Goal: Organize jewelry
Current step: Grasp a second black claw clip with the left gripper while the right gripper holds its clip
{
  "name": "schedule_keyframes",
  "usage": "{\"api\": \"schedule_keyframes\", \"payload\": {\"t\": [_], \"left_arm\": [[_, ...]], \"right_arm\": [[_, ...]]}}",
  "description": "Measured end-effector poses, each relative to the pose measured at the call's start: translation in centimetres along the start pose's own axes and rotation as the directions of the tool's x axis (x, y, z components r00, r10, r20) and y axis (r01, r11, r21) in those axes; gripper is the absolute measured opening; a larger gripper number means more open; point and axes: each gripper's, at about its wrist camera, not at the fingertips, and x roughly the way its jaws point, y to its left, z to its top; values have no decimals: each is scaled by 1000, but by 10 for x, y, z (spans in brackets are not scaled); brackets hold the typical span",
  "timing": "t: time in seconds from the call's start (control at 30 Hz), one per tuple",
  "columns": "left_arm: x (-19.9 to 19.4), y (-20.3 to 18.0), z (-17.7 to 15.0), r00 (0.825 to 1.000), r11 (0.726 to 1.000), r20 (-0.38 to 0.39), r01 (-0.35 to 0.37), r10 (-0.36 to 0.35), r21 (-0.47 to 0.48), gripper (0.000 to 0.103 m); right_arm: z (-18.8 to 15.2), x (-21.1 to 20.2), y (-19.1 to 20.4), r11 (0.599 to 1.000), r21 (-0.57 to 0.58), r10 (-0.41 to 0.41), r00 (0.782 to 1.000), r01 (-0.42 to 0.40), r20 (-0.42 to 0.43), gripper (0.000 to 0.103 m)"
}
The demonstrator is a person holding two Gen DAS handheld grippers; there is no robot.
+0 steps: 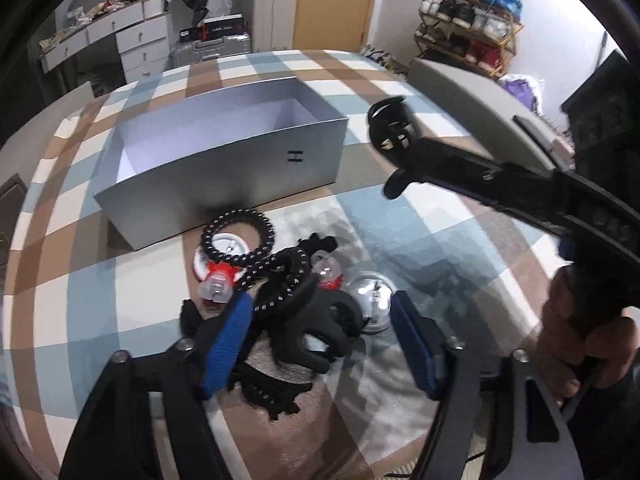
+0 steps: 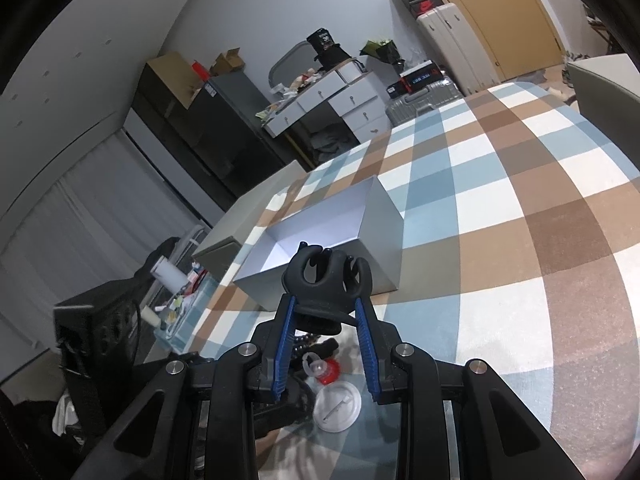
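An open silver box [image 1: 224,160] with a white inside stands on the checked tablecloth; it also shows in the right wrist view [image 2: 352,232]. In front of it lies a pile of jewelry: a black beaded bracelet [image 1: 240,236], black hair claws [image 1: 320,328], red and clear rings [image 1: 218,284] and a round silver badge [image 1: 370,296]. My left gripper [image 1: 324,344] is open, low over the pile, with the claws between its blue pads. My right gripper [image 2: 326,320] is shut on a black hair claw [image 2: 326,276] and holds it in the air near the box; it shows at the right of the left wrist view [image 1: 390,128].
A grey chair back [image 1: 480,108] stands at the table's right side. A grey box lid [image 2: 248,216] lies left of the box. A white drawer desk [image 1: 120,44], suitcases and a shoe rack [image 1: 468,16] stand beyond the table.
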Motion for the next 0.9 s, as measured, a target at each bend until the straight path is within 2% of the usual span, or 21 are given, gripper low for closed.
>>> {"api": "schedule_keyframes", "payload": {"t": [0.03, 0.2, 0.3, 0.33, 0.5, 0.67, 0.9], "left_arm": [[0, -2, 0, 1000, 1000, 0, -20, 20, 11, 56], [-2, -16, -3, 997, 994, 7, -77, 77, 80, 48], [0, -24, -5, 994, 985, 14, -113, 113, 133, 29], [0, -25, -6, 994, 985, 8, -105, 105, 139, 24], [0, -22, -6, 997, 988, 2, -77, 77, 132, 24], [0, -14, -5, 1000, 997, -12, 5, -4, 83, 24], [-13, -21, -3, 999, 995, 28, 36, -39, 98, 24]], "right_arm": [[0, -1, 0, 1000, -2, -2, 1000, 2, 4, 29], [-1, -3, 0, 1000, -5, -2, 1000, 2, 10, 29], [-2, -5, -1, 1000, -1, -4, 1000, 4, 13, 29], [-2, -5, -1, 1000, 1, -3, 1000, 3, 13, 29], [-2, -9, 1, 1000, -2, -5, 1000, 5, 21, 29], [-1, -12, -1, 1000, 5, -4, 999, 4, 33, 29], [-1, -13, 0, 1000, 7, -8, 999, 8, 32, 29]]}}
